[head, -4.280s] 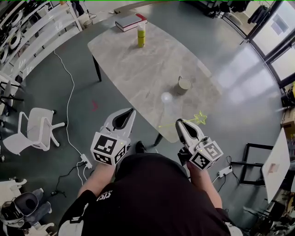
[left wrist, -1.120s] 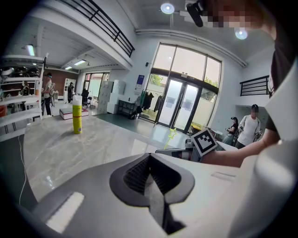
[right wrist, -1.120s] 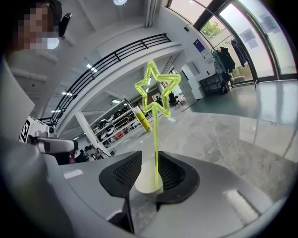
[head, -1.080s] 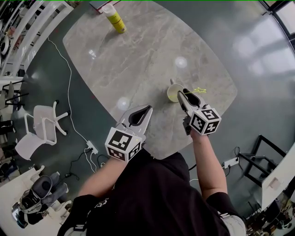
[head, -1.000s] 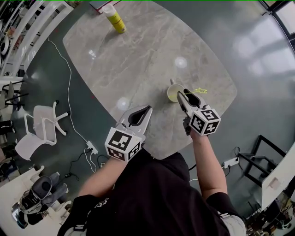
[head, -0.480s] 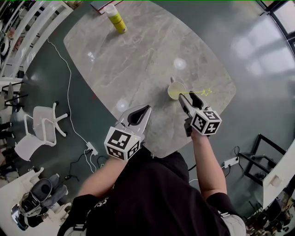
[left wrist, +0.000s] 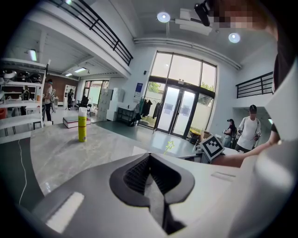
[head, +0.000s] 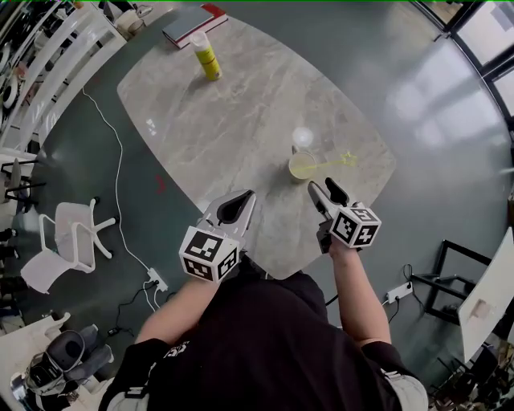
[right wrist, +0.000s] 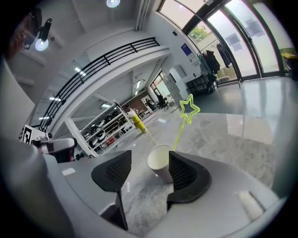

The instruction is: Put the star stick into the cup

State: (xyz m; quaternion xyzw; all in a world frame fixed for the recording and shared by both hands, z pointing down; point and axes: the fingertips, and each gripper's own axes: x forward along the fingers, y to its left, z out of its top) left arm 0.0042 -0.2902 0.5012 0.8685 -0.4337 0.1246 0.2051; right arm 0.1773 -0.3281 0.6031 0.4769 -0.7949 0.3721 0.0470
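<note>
A pale cup [head: 301, 166] stands on the marble table [head: 233, 120] near its right edge. The thin yellow-green star stick [head: 328, 164] rests in the cup and leans right, its star [head: 348, 159] beyond the rim. My right gripper [head: 325, 193] is just in front of the cup, its jaws opening with nothing between them. The right gripper view has the cup [right wrist: 160, 160] beyond the jaws and the star [right wrist: 188, 108] above it. My left gripper [head: 227, 210] hovers over the table's front edge, shut and holding nothing. The star [left wrist: 169, 145] also shows small in the left gripper view.
A yellow bottle [head: 210, 63] and a book [head: 195, 22] sit at the table's far end. A white chair [head: 68, 241] and cables [head: 120, 185] are on the floor at the left. Two people [left wrist: 247, 132] stand by the glass doors.
The right gripper's jaws have opened and let go of the star stick. The gripper has drawn back toward me, and the stick stays leaning in the cup. The left gripper barely moved.
</note>
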